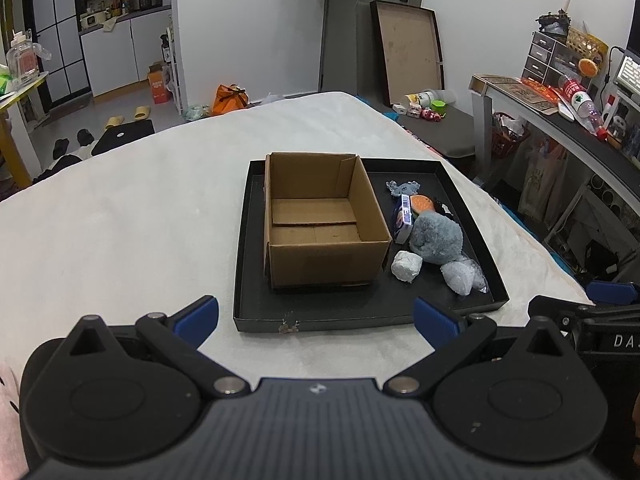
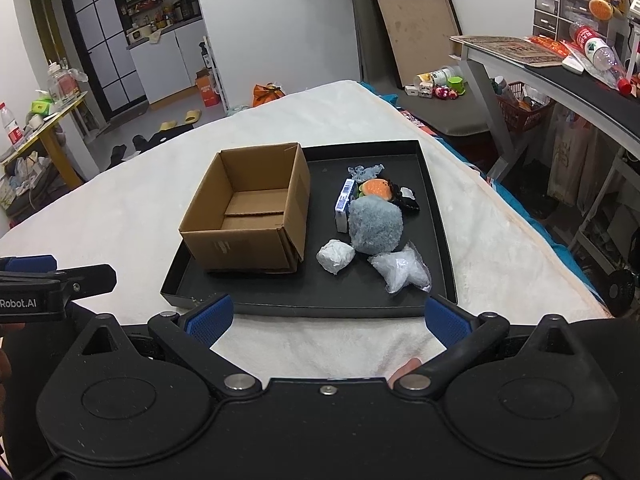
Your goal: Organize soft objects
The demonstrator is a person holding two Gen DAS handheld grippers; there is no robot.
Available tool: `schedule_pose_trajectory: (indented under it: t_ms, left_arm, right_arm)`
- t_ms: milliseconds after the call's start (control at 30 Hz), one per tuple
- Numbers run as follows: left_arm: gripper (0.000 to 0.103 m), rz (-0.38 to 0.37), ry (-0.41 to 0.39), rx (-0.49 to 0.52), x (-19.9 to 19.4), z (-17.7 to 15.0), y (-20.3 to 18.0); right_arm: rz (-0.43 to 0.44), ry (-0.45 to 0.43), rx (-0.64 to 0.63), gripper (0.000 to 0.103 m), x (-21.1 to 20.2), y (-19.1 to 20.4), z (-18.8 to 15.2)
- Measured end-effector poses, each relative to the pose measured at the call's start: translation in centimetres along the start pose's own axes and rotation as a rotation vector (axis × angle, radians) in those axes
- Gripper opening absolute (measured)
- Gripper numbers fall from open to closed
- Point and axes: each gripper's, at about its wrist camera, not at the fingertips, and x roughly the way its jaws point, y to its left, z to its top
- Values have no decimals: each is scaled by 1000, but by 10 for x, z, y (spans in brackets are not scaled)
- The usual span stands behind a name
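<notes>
Keychain (image 2: 404,200) half hidden behind plush (image 2: 374,226)

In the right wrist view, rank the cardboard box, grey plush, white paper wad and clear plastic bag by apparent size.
1. cardboard box
2. grey plush
3. clear plastic bag and white paper wad: the bag looks slightly bigger, but it is too close to rank.

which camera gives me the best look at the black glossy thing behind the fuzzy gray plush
The right wrist view. There the black glossy item shows clear of the gray plush, beside the orange toy. In the left wrist view only a sliver of it peeks out past the plush; what it is stays unclear in both.
</notes>
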Motion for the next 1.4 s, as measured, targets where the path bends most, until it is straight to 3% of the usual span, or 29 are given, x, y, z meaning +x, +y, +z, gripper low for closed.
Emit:
schedule_pose_trajectory:
  t_ms: [267,1100,1400]
  left_arm:
    - [103,3,-1,-12,3,1,2]
    - [102,28,86,-49,69,24,11]
    - [100,39,98,-64,94,32,13]
  right_arm:
    - [5,8,14,103,11,-4,0]
    - [13,59,126,103,75,-46,15]
    - [11,92,191,94,107,-66,18]
